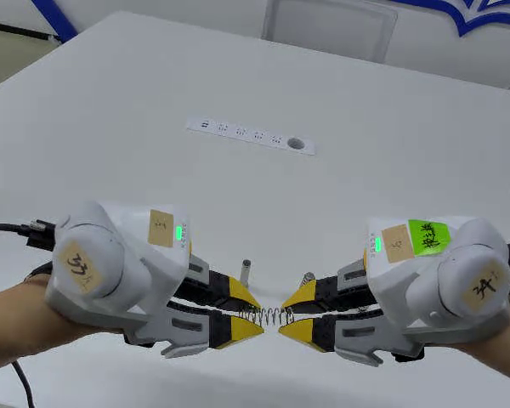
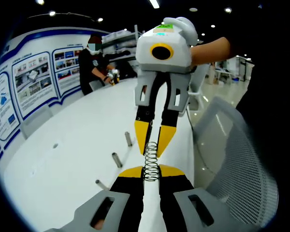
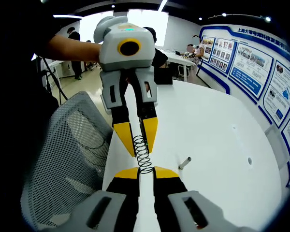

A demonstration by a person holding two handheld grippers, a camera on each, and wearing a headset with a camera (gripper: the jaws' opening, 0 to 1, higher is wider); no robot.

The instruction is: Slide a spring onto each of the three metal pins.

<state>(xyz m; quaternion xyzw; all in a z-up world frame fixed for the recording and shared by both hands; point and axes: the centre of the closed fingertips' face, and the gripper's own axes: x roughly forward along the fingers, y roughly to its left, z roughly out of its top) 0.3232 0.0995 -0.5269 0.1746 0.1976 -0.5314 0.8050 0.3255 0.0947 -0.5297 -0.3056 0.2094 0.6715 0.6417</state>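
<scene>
Spring (image 1: 270, 317): in the air just above the table (image 1: 153, 102), strung between my two tools, its long axis running 9 to 3 o'clock in the head view.
Left gripper (image 1: 257, 317): jaws clamped on the spring's 9 o'clock end.
Right gripper (image 1: 283, 320): jaws pinched on the 3 o'clock end, tip to tip with the left one.
Pins (image 2: 117, 159): I count three in a row in the left gripper view, standing on the table at about 9 o'clock of the spring. All look bare.
Key relation: in the head view the 11 o'clock pin (image 1: 246, 270) and the 1 o'clock pin (image 1: 307, 279) stand just beyond the spring. They are upright, while the spring lies level and crosswise to them.
Nearer arm: my left tips sit closer to the 11 o'clock pin, my right tips to the 1 o'clock pin.
Step, as I judge it: nothing loaded yet. One gripper should let go so the other can tip the spring upright and lower its open end over a pin top.
Risk: the spring could flick away on release.
</scene>
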